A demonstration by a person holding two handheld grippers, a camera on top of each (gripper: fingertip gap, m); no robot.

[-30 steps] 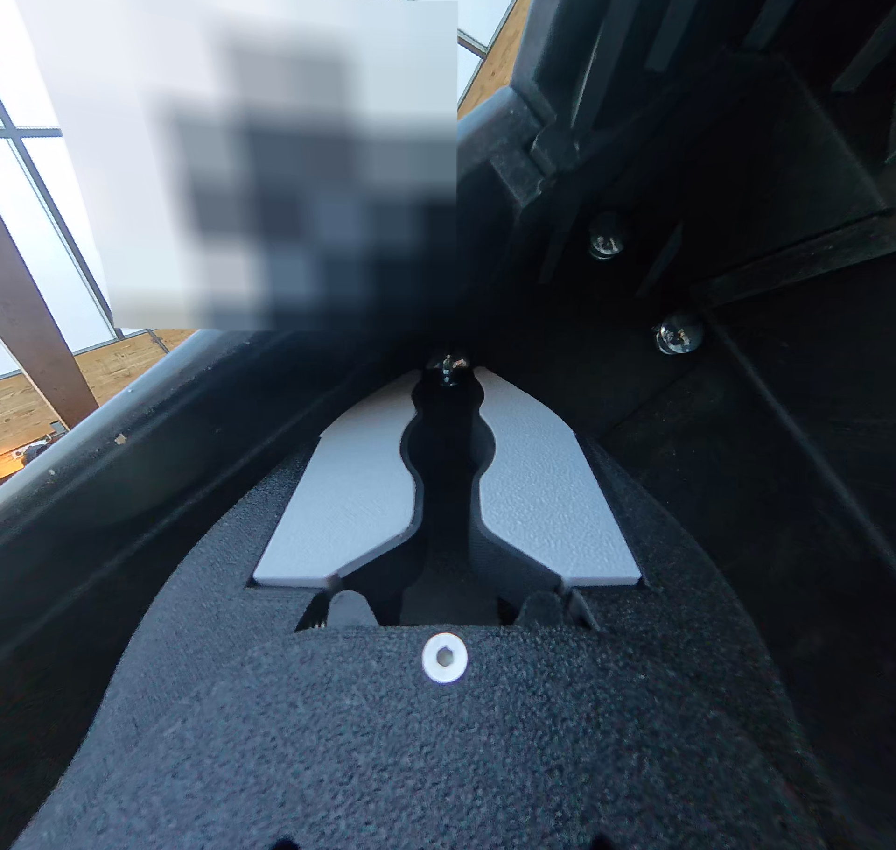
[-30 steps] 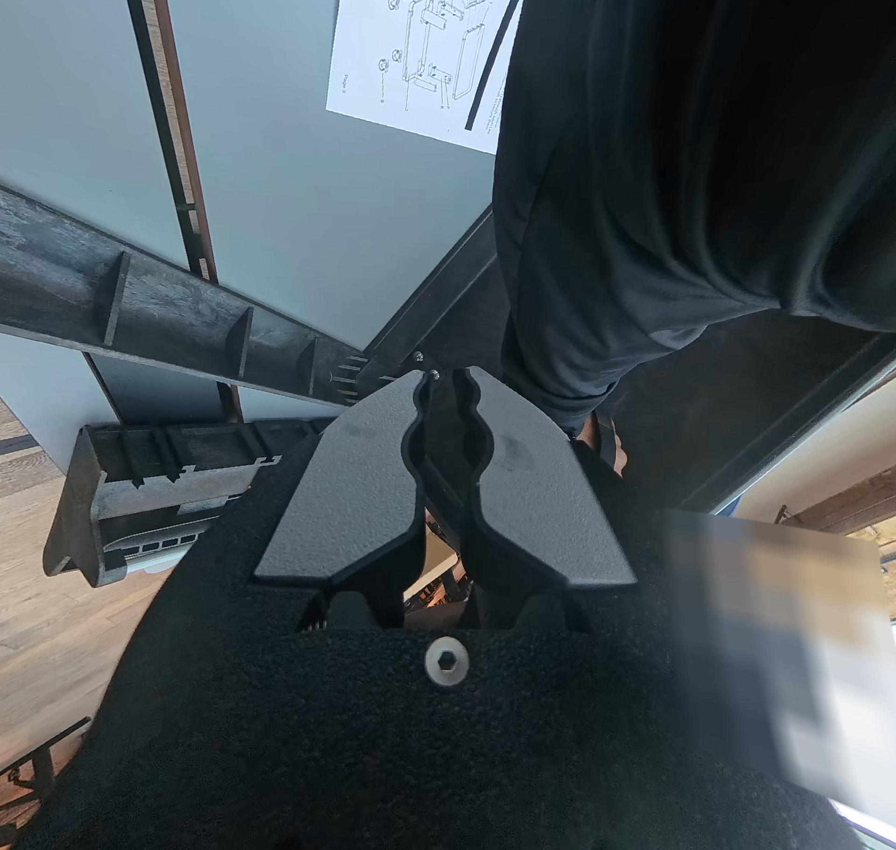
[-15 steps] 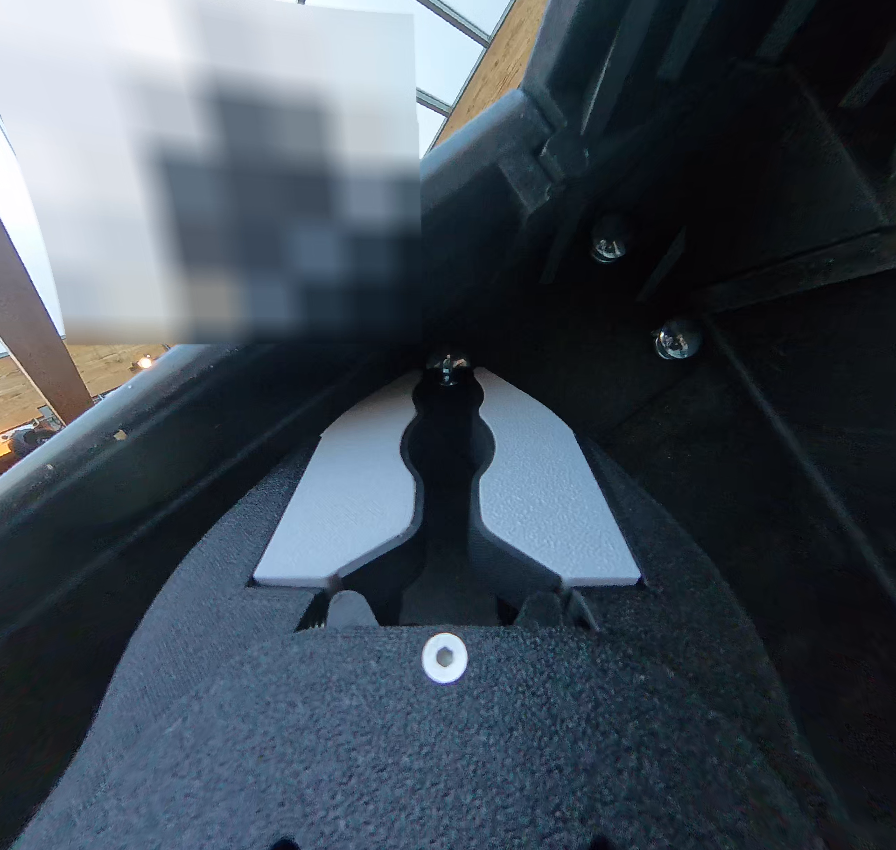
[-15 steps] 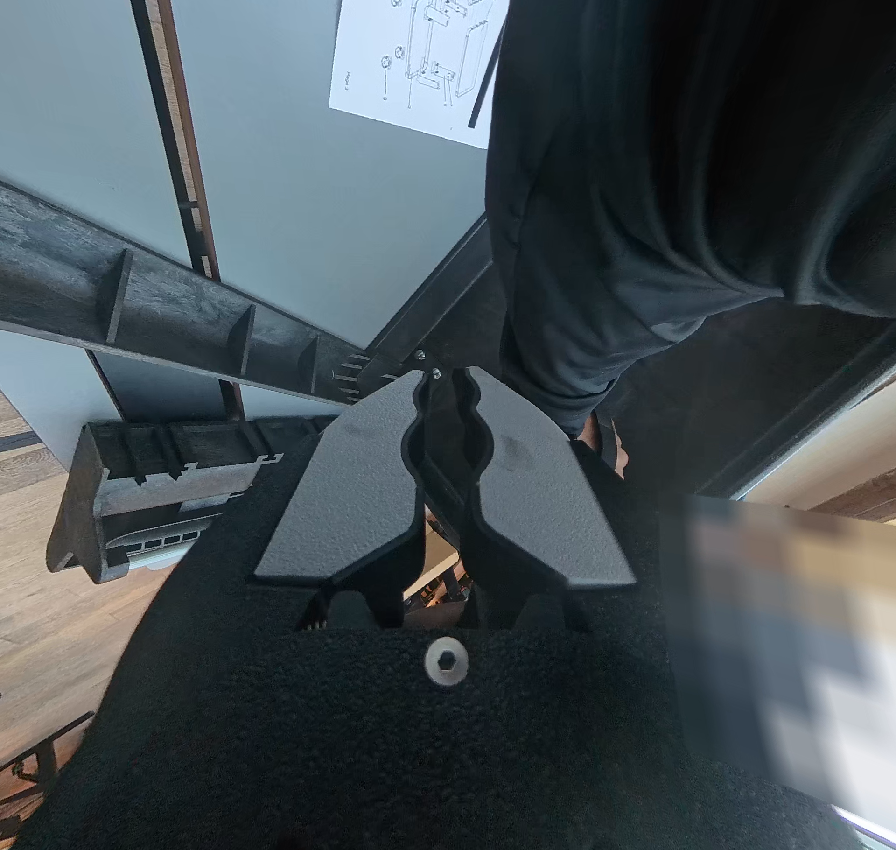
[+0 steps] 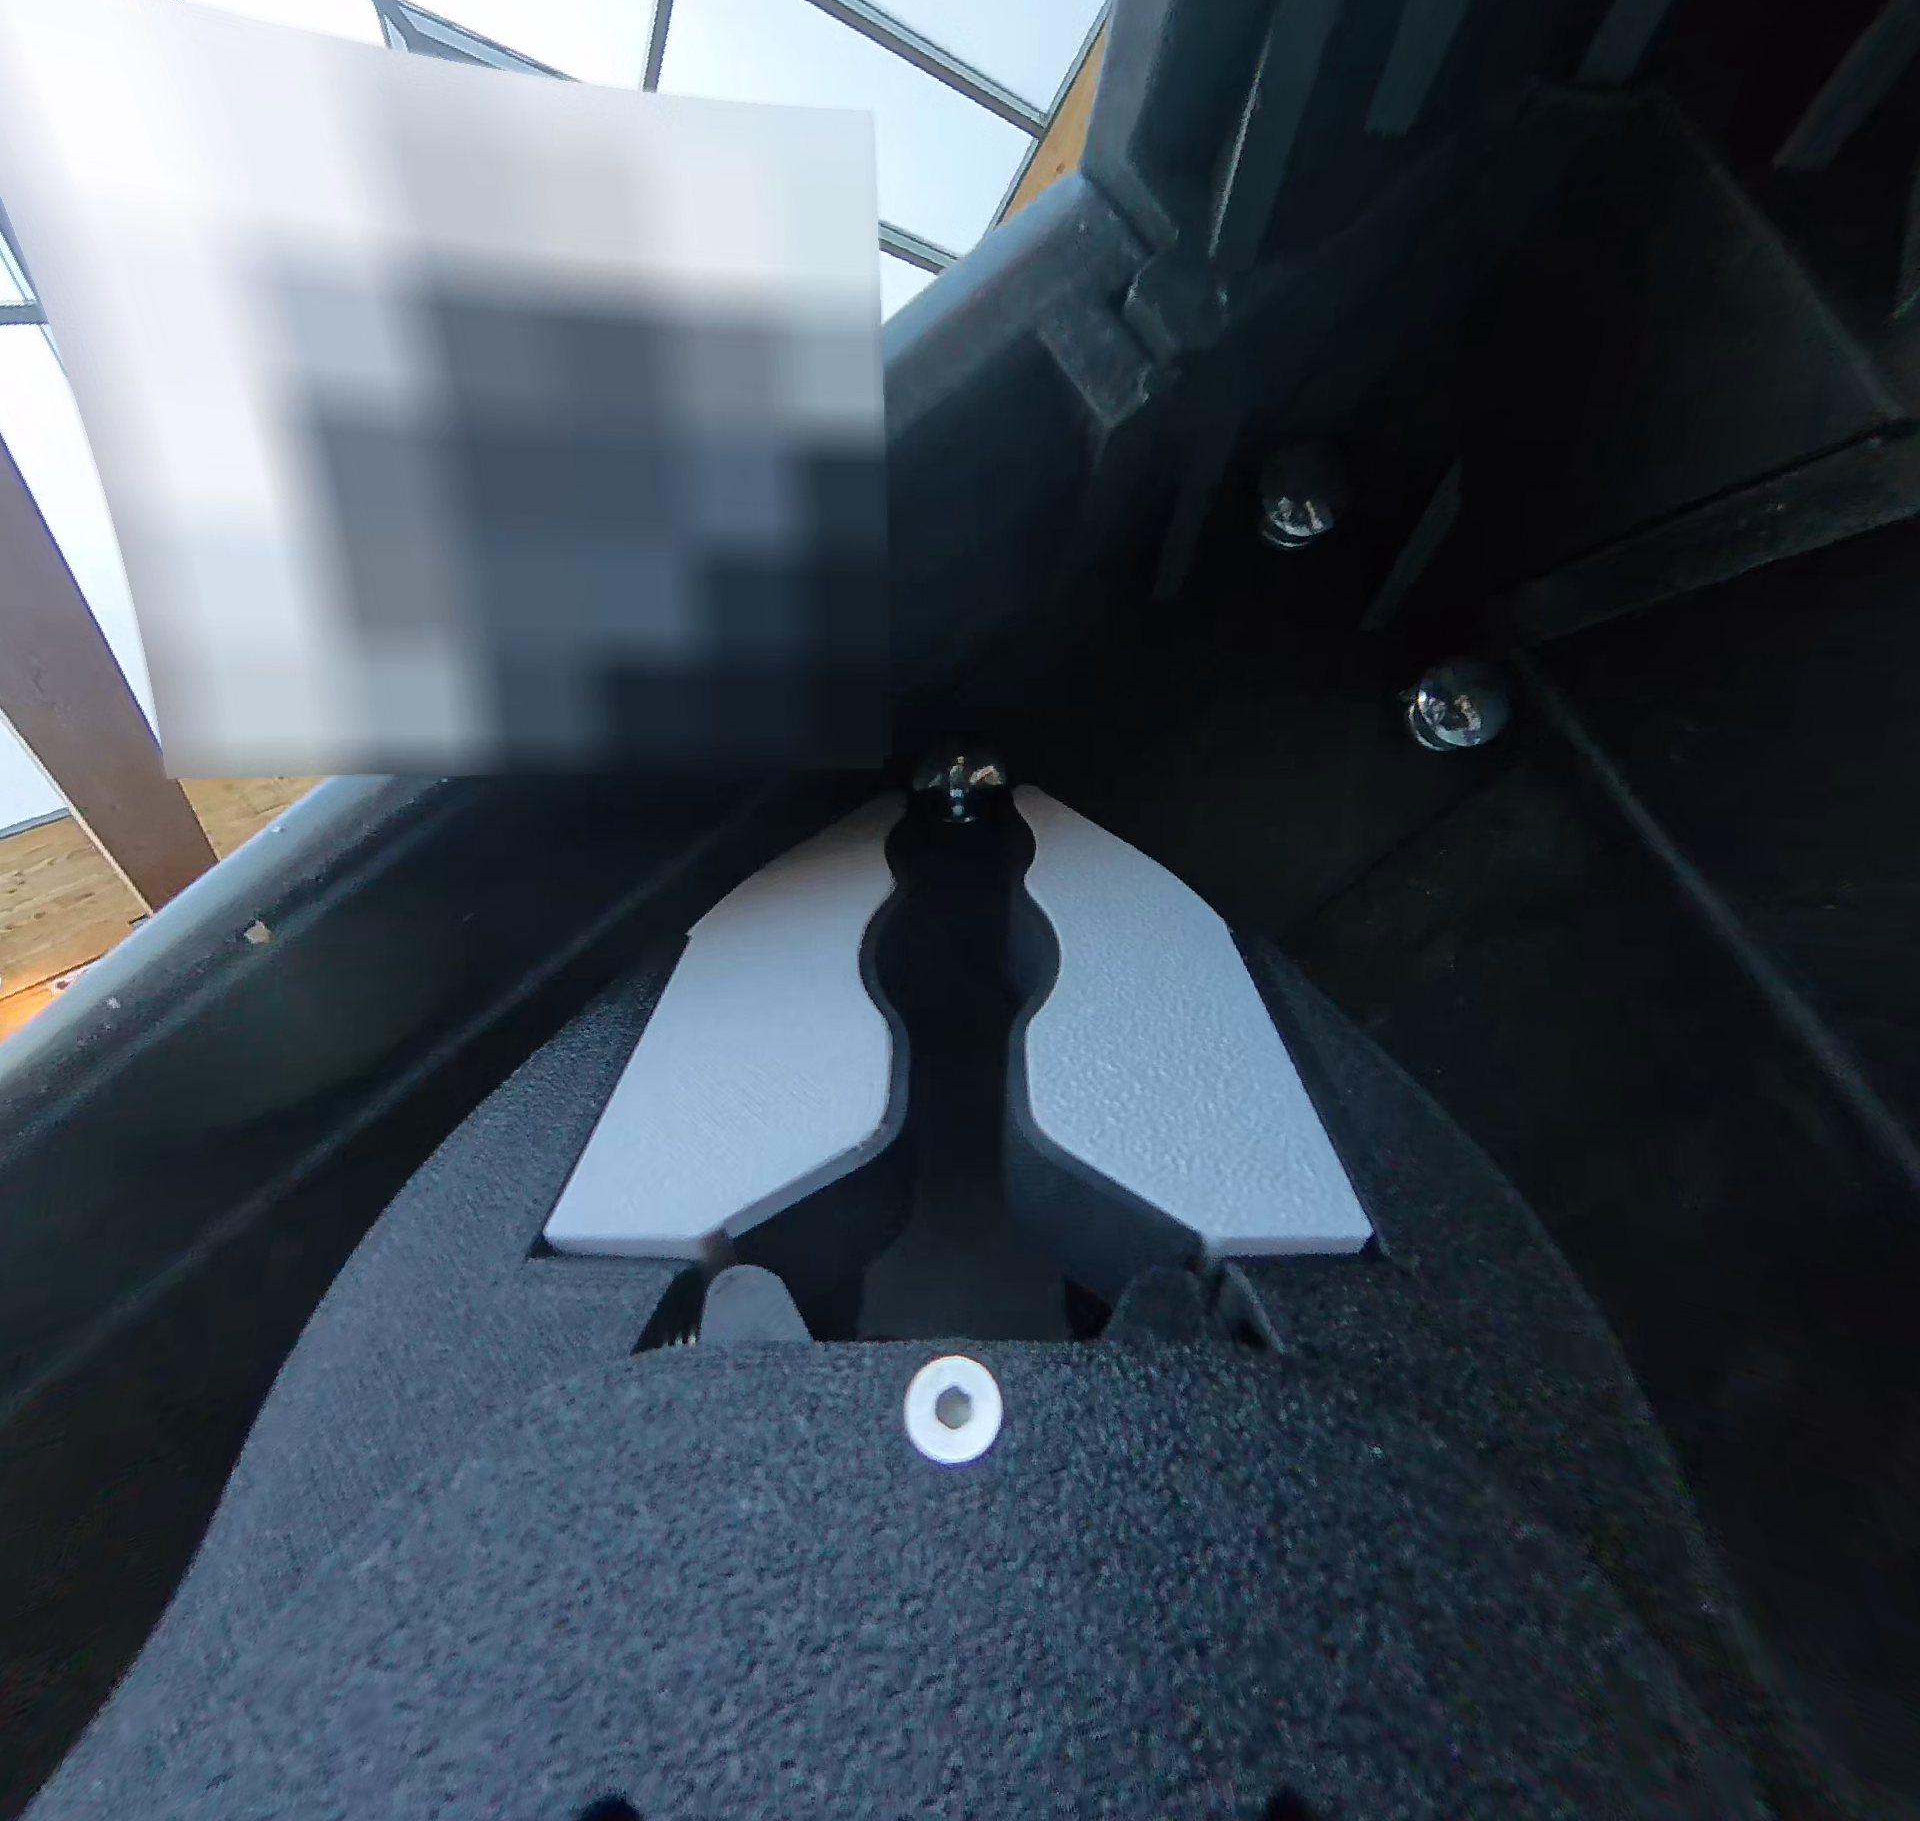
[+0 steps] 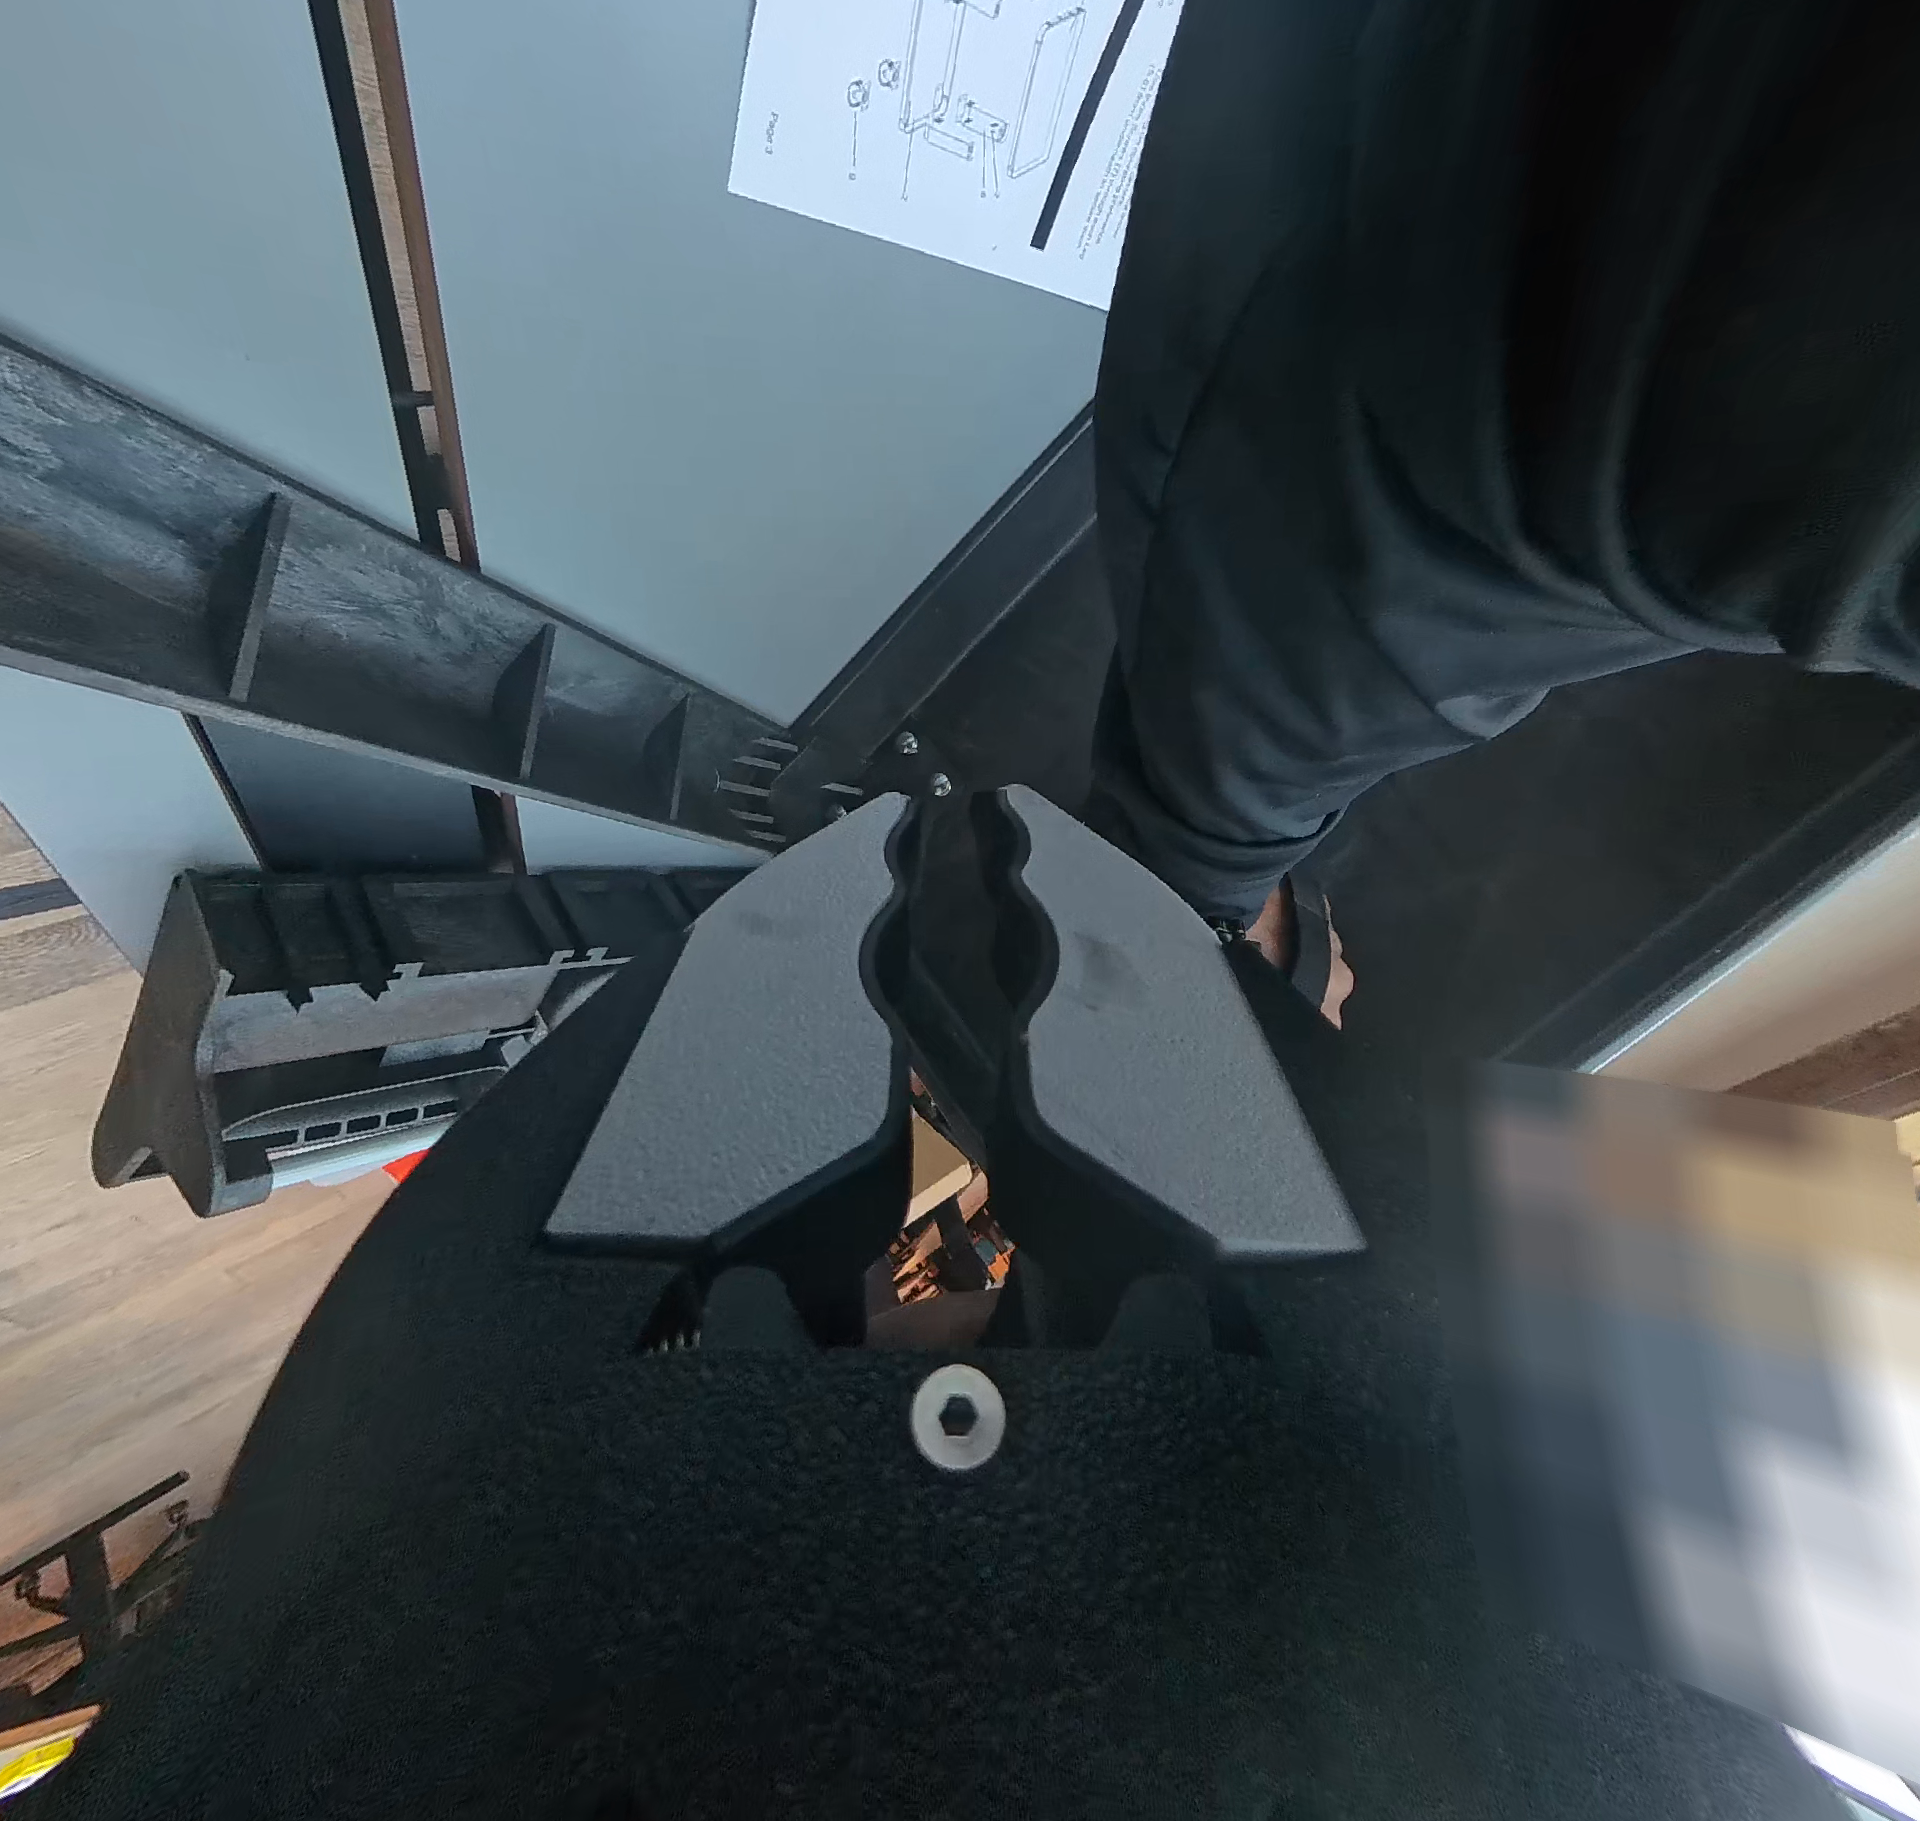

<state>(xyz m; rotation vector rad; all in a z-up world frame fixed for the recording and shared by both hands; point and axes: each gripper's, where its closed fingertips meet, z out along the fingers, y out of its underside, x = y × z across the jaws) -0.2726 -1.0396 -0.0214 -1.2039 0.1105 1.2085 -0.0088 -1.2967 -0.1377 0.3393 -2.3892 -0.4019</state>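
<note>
In the left wrist view my left gripper [image 5: 958,810] has white fingers [image 5: 769,1044] drawn close together, with a small shiny screw [image 5: 956,779] pinched at their tips. It points into a corner of a black ribbed plastic frame [image 5: 1558,940]. In the right wrist view my right gripper [image 6: 951,821] has black fingers [image 6: 748,1044] shut on the edge of a thin black plastic panel [image 6: 951,950] that runs between them. Just past its tips two small screws [image 6: 938,784] sit where a ribbed black beam [image 6: 416,639] joins the panel.
Two more shiny screw heads [image 5: 1455,717] sit in the frame's inner wall to the right. A person's black sleeve [image 6: 1455,421] reaches in at the right. A printed diagram sheet [image 6: 935,78] lies on a grey surface [image 6: 644,369]. Another black ribbed part [image 6: 343,1023] lies left, over wood flooring [image 6: 125,1304].
The left view has shifted slightly, so the windows behind the frame sit differently. Both grippers stay shut on the same things. The right view is almost unchanged.
</note>
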